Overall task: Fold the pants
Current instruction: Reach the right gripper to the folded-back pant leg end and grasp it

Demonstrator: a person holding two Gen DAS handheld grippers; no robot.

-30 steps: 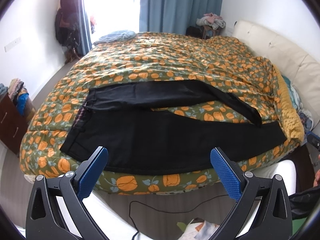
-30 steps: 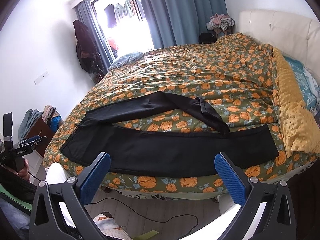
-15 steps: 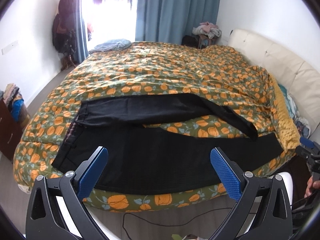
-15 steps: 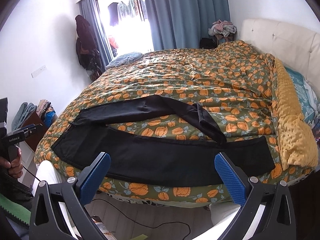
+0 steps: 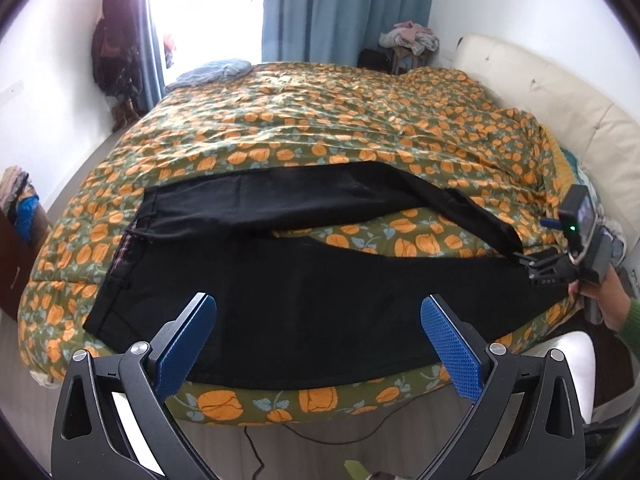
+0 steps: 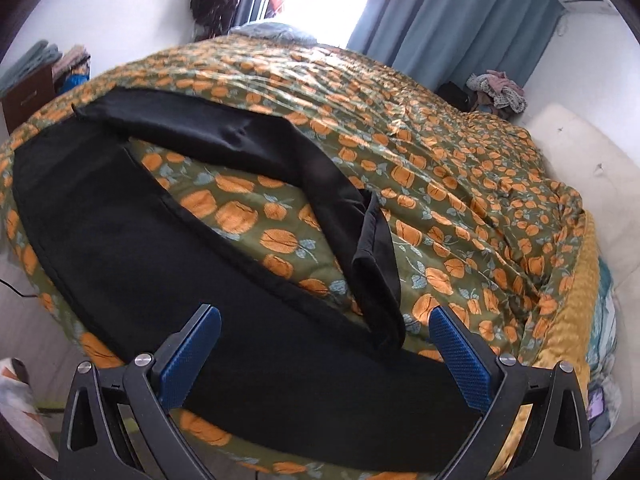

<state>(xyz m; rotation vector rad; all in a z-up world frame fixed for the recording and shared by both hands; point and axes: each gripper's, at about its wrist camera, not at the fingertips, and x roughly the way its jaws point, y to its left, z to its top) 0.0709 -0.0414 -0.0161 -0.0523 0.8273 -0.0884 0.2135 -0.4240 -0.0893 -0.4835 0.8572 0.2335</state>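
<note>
Black pants lie spread along the near edge of the bed, waistband at the left, one leg straight along the edge. The other leg angles back across the quilt and ends in a bunched cuff. My left gripper is open above the middle of the near leg, nothing between its blue pads. My right gripper is open too, low over the near leg with the bunched cuff just ahead of it. In the left wrist view the right gripper shows at the far right, held by a hand over the leg ends.
The bed carries an orange-flowered green quilt with a yellow blanket at its right side. A cream headboard lies to the right. A cable trails on the floor below the bed edge. A dresser stands left.
Both grippers have moved in toward the bed. The right one has dropped low and swung over the leg ends near the bunched cuff. The pants lie as before.
</note>
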